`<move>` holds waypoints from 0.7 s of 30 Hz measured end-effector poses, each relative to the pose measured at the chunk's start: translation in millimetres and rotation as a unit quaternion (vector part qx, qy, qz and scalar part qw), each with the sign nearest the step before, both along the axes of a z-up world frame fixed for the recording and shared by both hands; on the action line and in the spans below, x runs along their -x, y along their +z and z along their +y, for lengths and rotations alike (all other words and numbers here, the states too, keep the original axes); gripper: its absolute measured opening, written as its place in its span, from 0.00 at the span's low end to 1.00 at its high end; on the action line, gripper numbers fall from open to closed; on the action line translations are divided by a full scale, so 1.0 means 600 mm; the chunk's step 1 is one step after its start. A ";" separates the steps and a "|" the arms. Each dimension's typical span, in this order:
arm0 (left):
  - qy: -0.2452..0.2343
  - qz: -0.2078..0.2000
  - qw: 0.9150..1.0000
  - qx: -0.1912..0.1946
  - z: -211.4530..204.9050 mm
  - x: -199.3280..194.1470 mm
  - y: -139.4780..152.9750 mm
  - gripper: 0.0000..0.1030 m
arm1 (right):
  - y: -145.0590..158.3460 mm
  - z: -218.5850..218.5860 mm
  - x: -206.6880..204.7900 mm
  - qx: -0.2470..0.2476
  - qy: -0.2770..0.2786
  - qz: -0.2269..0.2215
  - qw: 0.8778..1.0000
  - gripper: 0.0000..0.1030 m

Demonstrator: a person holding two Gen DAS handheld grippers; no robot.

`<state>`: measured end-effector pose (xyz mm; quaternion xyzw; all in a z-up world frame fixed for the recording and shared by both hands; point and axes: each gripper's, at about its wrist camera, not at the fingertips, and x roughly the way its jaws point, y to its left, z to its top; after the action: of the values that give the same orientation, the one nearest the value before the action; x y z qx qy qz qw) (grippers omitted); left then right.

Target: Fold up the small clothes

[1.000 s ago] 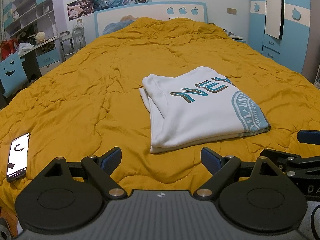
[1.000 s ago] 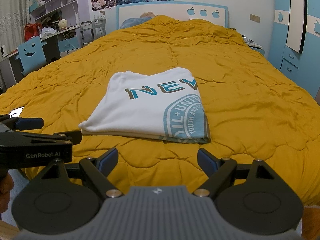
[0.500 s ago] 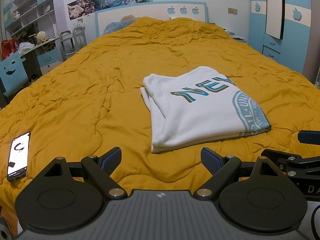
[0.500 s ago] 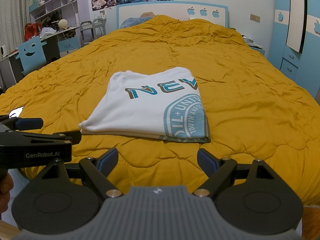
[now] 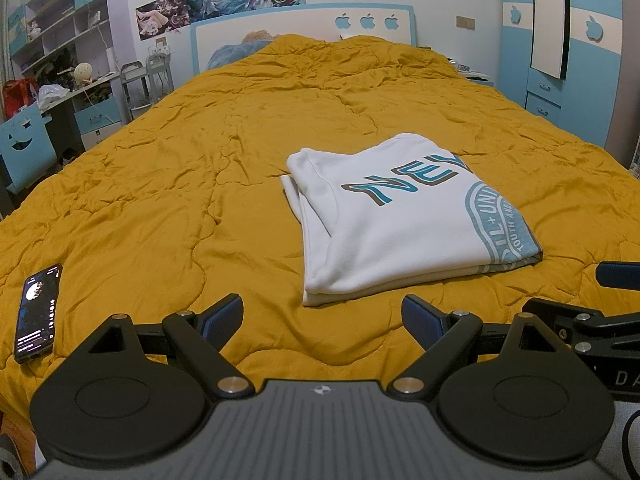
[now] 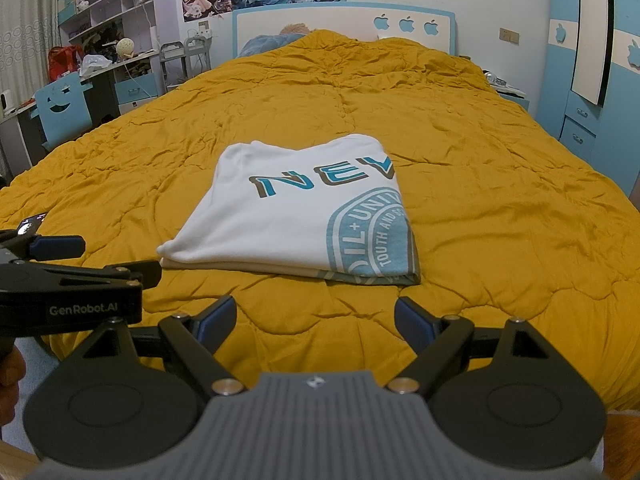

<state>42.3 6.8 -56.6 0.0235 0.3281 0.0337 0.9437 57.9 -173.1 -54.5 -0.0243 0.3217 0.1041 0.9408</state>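
On the mustard-yellow bed cover (image 5: 168, 184), one folded white T-shirt (image 5: 392, 224) lies flat, with both tools held back at the near edge.

One shirt, one phone (image 5: 37, 314) and two tools can be counted: the left tool (image 5: 322, 314) and the right tool (image 6: 315, 318) each hover with fingers spread wide, holding nothing and well short of the shirt. The fold cuts the teal print to "NEV" and part of a round seal reading "IL+UNI" and "TOUTH AND"; the rest is hidden. The phone lies screen-up near the bed's left edge, its display too small to read. In the right wrist view the left tool's body reads "GenRobot.AI". Three apple cut-outs mark the headboard (image 6: 344, 24).
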 end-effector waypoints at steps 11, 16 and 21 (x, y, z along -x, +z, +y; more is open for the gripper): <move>0.000 0.000 1.000 0.000 0.000 0.000 0.001 1.00 | 0.000 -0.001 0.000 0.000 0.000 0.000 1.000 0.80; 0.002 -0.001 1.000 -0.001 0.002 0.000 0.006 1.00 | -0.001 -0.001 0.001 0.000 -0.002 0.000 1.000 0.80; 0.003 -0.001 1.000 -0.001 0.004 0.000 0.009 1.00 | 0.000 0.001 0.002 0.000 -0.005 0.000 1.000 0.80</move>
<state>42.2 9.1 -51.3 0.0230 0.3269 0.0371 0.9441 56.9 -172.8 -54.7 -0.0223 0.3217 0.0991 0.9414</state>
